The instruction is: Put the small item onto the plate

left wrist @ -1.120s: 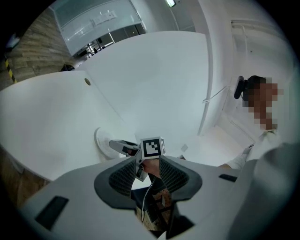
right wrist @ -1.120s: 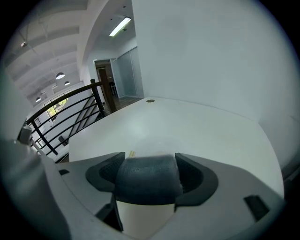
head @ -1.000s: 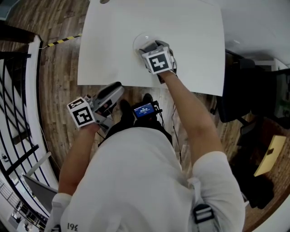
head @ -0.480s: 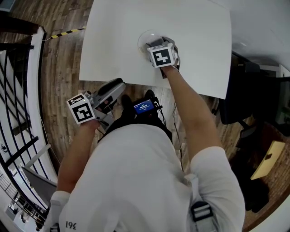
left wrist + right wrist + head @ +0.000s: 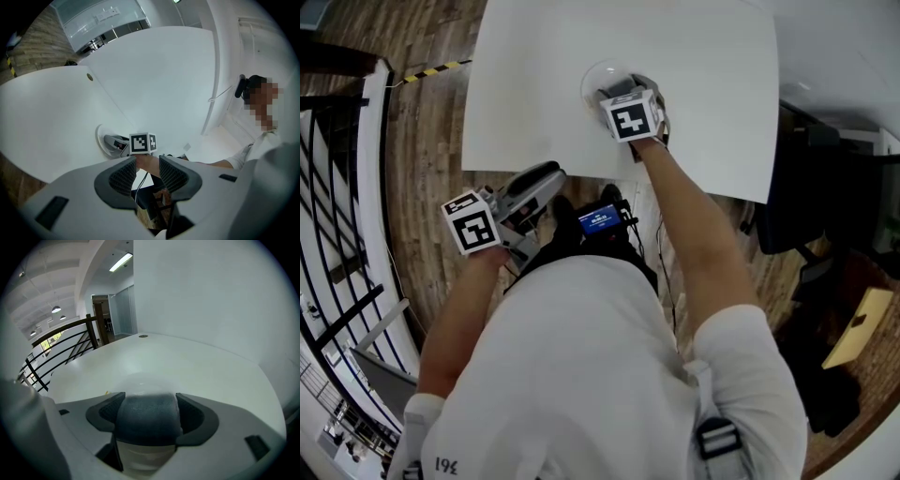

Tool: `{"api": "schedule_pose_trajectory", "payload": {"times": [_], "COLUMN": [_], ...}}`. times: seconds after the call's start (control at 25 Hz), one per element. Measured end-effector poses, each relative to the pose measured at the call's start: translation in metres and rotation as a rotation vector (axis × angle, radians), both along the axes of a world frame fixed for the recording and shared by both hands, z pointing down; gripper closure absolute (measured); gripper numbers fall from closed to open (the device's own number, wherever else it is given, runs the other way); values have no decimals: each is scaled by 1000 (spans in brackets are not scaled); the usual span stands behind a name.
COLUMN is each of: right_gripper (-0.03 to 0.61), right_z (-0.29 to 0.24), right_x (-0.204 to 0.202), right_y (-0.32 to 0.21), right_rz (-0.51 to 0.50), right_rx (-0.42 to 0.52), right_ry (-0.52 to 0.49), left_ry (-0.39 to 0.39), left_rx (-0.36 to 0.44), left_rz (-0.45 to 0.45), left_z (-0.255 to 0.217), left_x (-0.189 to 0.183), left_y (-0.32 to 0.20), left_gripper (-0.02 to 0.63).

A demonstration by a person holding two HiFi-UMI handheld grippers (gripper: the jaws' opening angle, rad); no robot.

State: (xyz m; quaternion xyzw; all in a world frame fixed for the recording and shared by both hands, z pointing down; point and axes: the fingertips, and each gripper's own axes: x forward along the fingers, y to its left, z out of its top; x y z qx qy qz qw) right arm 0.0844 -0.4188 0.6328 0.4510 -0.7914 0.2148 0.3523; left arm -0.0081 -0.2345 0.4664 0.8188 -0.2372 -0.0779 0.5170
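A small dark grey rounded item (image 5: 147, 423) fills the gap between the jaws of my right gripper (image 5: 146, 401), which is shut on it. This gripper (image 5: 617, 97) hangs over the near part of a white plate (image 5: 592, 75) on the white table (image 5: 703, 56). In the right gripper view the plate (image 5: 136, 382) shows faintly just beyond the item. Whether the item touches the plate cannot be told. My left gripper (image 5: 546, 180) is off the table, near the person's waist. It (image 5: 147, 171) stands open with nothing between its pads.
The table's front edge (image 5: 544, 173) runs just past the left gripper. A black railing (image 5: 337, 234) and wood floor lie to the left. A black chair (image 5: 825, 197) stands to the right. A small device with a blue screen (image 5: 600, 222) sits at the person's waist.
The head view has shifted a little. The right gripper stays over the plate with the item in it, and the left gripper stays off the table.
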Motion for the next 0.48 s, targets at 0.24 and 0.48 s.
{"api": "schedule_pose_trajectory", "payload": {"times": [0.24, 0.48], "right_gripper": [261, 261], "right_z": [-5, -1], "right_x": [-4, -3], "right_y": [-2, 5], "right_rz": [-16, -12], "right_rx": [18, -22], "right_ry": [4, -4], "left_ry": [3, 6], "left_rx": [-3, -2], "left_rz": [7, 7], "left_z": [-2, 0], "left_x": [-3, -2], "left_y": [1, 0], "left_gripper": [480, 480]}}
